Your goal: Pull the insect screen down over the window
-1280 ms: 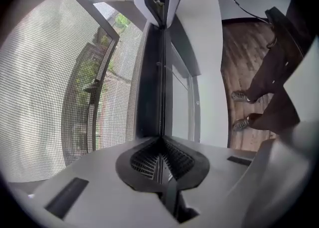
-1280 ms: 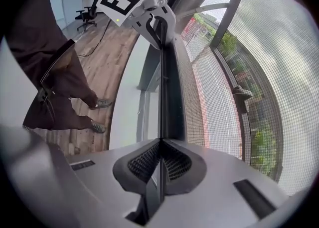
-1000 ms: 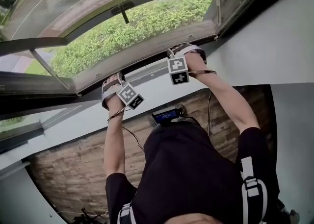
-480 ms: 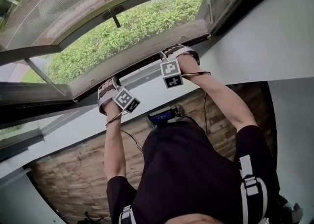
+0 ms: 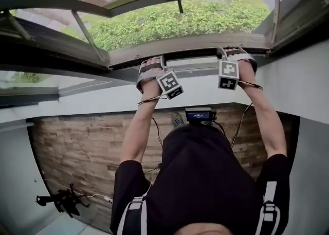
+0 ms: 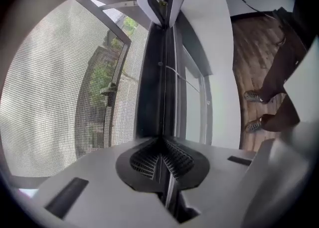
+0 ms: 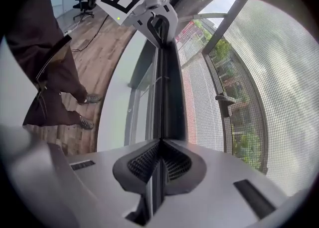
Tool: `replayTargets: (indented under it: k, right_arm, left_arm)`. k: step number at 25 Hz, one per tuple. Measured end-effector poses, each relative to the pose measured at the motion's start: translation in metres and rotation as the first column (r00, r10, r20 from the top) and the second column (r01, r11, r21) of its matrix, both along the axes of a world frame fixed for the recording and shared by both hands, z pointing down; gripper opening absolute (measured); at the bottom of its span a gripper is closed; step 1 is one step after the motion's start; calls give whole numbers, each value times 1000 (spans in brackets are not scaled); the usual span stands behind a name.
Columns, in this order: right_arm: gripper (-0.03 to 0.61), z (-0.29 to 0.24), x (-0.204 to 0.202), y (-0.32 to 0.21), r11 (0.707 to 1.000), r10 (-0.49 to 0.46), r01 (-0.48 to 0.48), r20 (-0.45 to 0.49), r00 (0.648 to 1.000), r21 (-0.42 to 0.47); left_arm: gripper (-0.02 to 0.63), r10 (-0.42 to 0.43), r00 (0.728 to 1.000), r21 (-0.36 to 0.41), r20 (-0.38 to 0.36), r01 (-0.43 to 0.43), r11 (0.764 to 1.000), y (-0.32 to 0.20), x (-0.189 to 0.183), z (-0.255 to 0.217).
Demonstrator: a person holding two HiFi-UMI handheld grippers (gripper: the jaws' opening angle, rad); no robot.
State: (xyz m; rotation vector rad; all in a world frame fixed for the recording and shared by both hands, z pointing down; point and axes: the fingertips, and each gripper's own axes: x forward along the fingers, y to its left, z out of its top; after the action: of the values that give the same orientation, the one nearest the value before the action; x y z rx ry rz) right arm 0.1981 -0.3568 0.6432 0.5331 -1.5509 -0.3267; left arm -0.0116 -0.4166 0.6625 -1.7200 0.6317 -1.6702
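The insect screen (image 6: 50,97) is fine mesh stretched across the window opening. Its dark pull bar (image 6: 152,82) lies low at the foot of that opening, just beyond the white sill (image 5: 92,106), and runs left to right between the two grippers.

The mesh looks light, soft and easy to crease or tear, so it is no place to take hold. The bar looks stiff and narrow, and the thin lip along it seems to offer the one firm grip. The screen probably works against a spring roller, so it may tug back upward. An uneven pull could also skew the bar in its side tracks, which makes two holds set well apart, as here, a good fit.

The left gripper (image 6: 160,144) has its jaws clenched almost together, the ribbed pads pinching the thin lip on the bar's left part. The right gripper (image 7: 158,144) is clamped on the same lip further right, its jaws all but closed around it.
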Motion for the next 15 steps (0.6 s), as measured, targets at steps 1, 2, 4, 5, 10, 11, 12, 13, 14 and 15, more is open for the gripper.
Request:
replayTargets:
  k: [1, 2, 4, 5, 10, 11, 12, 13, 14, 15]
  right_arm:
    - [18, -1, 2, 3, 1000, 15, -15, -5, 1000, -7]
    - [18, -2, 0, 5, 999, 32, -32, -10, 999, -20]
    - [18, -2, -8, 9, 997, 54, -55, -12, 998, -60]
    - [18, 1, -12, 10, 996, 55, -55, -9, 998, -75]
    - [18, 17, -14, 1, 998, 55, -56, -32, 998, -37]
    - [18, 17, -13, 1, 998, 57, -58, -36, 998, -38]
    - [18, 15, -14, 4, 997, 57, -59, -34, 998, -47]
    - [18, 13, -15, 5, 997, 55, -57, -27, 998, -51]
    - [18, 13, -17, 6, 997, 54, -55, -19, 998, -49]
    - [18, 15, -17, 6, 997, 58, -58, -11, 998, -48]
  left_arm:
    - [20, 11, 1000, -16, -15, -11, 1000, 2, 4, 2]
    - [20, 18, 999, -30, -33, -19, 999, 4, 6, 3]
    - [20, 17, 998, -52, -55, -19, 998, 5, 4, 6]
    - [20, 14, 998, -66, -60, -18, 998, 6, 2, 10]
    - [21, 2, 994, -62, -105, -9, 998, 1, -3, 19]
    - [21, 1, 994, -56, -105, -6, 998, 1, -2, 18]
    - [21, 0, 995, -51, -104, -5, 999, 3, -2, 18]
    - [21, 0, 995, -47, -99, -5, 999, 4, -3, 20]
    - [21, 2, 996, -49, -91, -7, 999, 4, -3, 23]
    - [21, 5, 996, -65, -85, -11, 998, 5, -3, 27]
